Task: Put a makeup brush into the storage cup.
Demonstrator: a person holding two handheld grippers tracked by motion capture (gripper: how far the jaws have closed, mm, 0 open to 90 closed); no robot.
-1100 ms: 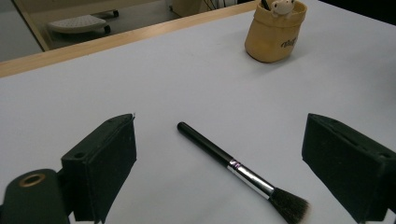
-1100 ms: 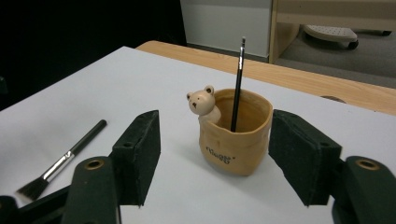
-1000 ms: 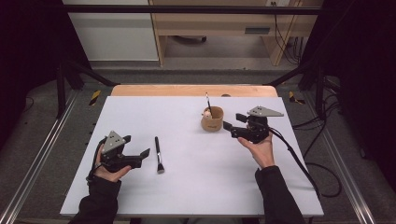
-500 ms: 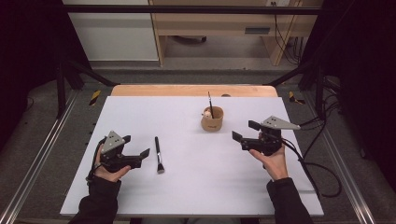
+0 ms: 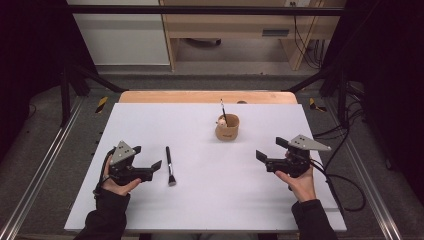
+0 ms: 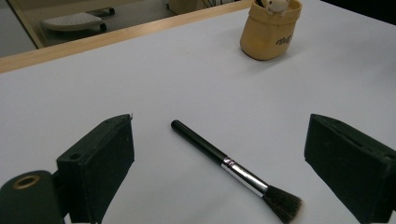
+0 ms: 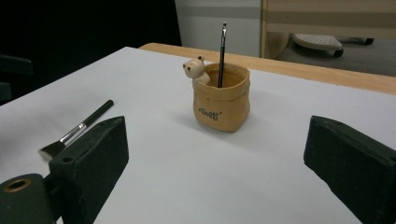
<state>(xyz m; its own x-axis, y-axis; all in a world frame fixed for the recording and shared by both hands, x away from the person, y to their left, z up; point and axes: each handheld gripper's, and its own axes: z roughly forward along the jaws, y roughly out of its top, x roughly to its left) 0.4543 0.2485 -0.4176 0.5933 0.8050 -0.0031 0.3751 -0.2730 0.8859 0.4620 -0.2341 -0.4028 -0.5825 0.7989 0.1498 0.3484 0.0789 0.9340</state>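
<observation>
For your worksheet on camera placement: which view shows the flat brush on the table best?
The left gripper view: the brush lies close, whole, handle to bristles. The high view shows it small; the right gripper view shows it partly behind a jaw.

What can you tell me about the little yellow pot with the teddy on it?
The pot is a tan, bag-shaped holder that looks ceramic, with small dark lettering on its front. A tiny bear peeks over its rim. It stands upright on the white table, and a thin dark brush stands inside it.

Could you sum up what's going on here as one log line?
right gripper: open, jaws just opened, nothing between them | thin brush: upright in holder | left gripper: open beside flat brush
</observation>
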